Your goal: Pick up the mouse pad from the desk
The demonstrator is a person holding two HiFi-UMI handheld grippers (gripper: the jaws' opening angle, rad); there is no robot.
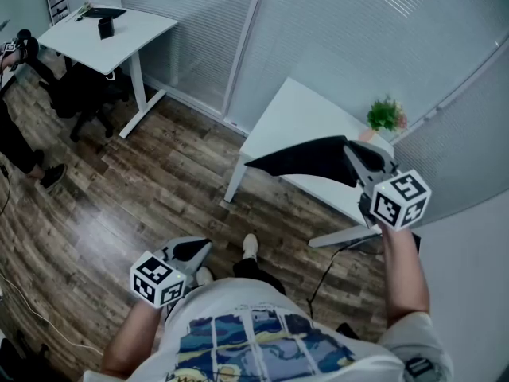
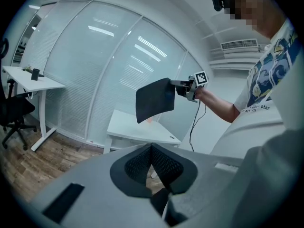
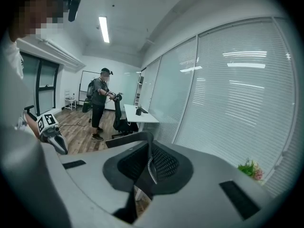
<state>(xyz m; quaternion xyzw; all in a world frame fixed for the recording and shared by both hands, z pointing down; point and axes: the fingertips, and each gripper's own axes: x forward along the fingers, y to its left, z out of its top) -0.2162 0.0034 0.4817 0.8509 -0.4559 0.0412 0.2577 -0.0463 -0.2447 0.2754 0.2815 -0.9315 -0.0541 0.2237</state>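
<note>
Mouse pad point(image 1: 306, 159) hangs above the desk point(image 1: 290, 114) — pinched in right gripper point(image 1: 352, 151); left gripper point(image 1: 199, 247) closed, empty.

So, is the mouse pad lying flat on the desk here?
No, the right gripper holds the mouse pad up in the air, clear above the white desk.

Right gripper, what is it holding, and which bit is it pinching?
The right gripper pinches the black mouse pad by one edge, up off the white desk. The left gripper holds nothing.
</note>
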